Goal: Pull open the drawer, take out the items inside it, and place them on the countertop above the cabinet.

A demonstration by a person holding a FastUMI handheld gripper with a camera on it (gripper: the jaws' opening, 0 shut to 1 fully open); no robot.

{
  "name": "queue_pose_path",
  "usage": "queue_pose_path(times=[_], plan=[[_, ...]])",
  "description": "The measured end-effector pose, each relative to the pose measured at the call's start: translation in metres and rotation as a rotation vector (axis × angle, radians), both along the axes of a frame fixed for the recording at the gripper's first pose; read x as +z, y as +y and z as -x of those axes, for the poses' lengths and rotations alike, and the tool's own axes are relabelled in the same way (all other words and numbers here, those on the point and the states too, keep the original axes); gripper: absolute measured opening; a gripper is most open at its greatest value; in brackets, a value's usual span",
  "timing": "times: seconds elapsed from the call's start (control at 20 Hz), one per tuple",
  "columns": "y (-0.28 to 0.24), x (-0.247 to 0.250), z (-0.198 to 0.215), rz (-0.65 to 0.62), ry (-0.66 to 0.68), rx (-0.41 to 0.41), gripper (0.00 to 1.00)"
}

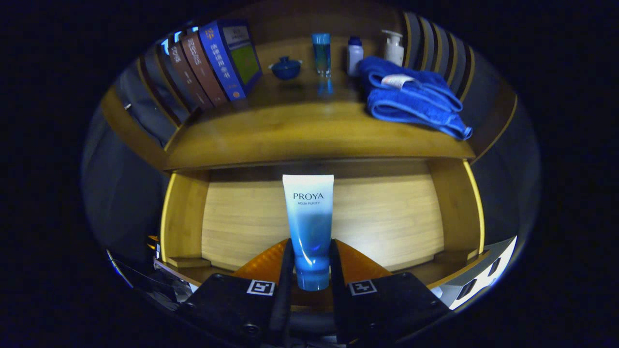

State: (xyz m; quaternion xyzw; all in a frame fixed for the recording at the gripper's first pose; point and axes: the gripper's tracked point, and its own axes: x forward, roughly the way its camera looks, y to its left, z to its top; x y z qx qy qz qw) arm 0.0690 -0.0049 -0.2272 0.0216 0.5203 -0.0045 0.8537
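Observation:
A white-and-blue cosmetic tube (308,227) stands upright between my fingers, cap end down. My gripper (310,263) is shut on its lower blue part, both fingers pressing its sides. Below and beyond the tube lies the open wooden drawer (184,217), its pale bottom bare around the tube. Above the drawer runs the wooden countertop (290,133) of the cabinet.
On the countertop, a folded blue towel (411,94) lies at the right and several leaning books (213,63) stand at the left. At the back stand a small blue lidded bowl (286,67), a blue bottle (321,53), a white bottle (354,54) and a pump bottle (394,47).

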Motion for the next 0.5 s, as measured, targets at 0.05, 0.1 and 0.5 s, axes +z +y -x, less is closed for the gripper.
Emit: queue_pose_path(times=[0.05,0.1,0.5], plan=[[0.001,0.008,-0.010,0.000,-0.031,0.000,0.41],[0.001,0.017,-0.021,0.004,-0.057,-0.003,0.41],[0.008,0.045,-0.132,0.039,-0.146,0.002,0.41]])
